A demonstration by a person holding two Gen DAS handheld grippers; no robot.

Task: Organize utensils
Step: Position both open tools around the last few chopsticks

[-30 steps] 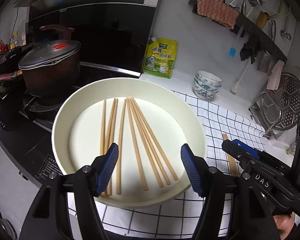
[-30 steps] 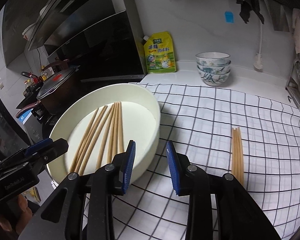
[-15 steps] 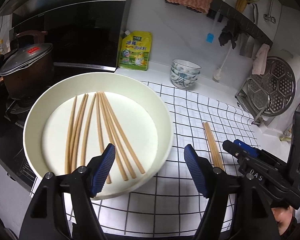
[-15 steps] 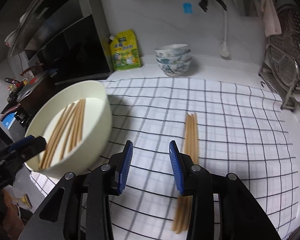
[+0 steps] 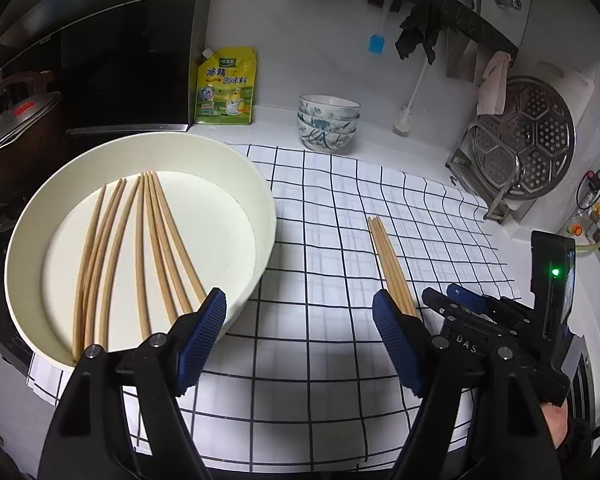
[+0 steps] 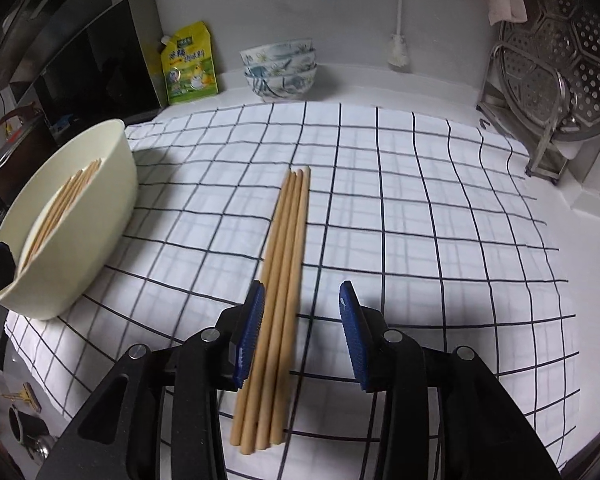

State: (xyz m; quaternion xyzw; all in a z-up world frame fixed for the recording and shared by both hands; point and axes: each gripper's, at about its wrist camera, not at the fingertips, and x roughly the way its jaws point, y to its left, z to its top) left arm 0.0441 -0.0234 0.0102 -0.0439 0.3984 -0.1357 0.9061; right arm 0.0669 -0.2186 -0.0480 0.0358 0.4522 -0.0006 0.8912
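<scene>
Several wooden chopsticks (image 5: pixel 140 240) lie fanned out in a wide cream bowl (image 5: pixel 266 216) at the left. A few more chopsticks (image 6: pixel 288 240) lie side by side as a tight bundle on the checked cloth (image 6: pixel 420 200). My right gripper (image 6: pixel 302 300) is open and low over this bundle. The sticks run between its jaws, close to the left pad (image 6: pixel 252 320) and well clear of the right one. My left gripper (image 5: pixel 298 304) hovers over the cloth just right of the bowl. Its jaws are opening, with only cloth between them. The bundle (image 5: pixel 388 256) also shows in the left wrist view, beside the right gripper (image 5: pixel 446 294).
A stack of patterned bowls (image 5: pixel 328 120) and a yellow detergent pouch (image 5: pixel 226 88) stand by the back wall. A perforated steel steamer tray on a rack (image 5: pixel 528 136) stands at the right. A lidded pot (image 5: pixel 12 120) sits on the stove to the left.
Both grippers moved right, from the bowl towards the cloth. The right one came down over the chopstick bundle, which now lies between its jaws. The left jaws spread wider.
</scene>
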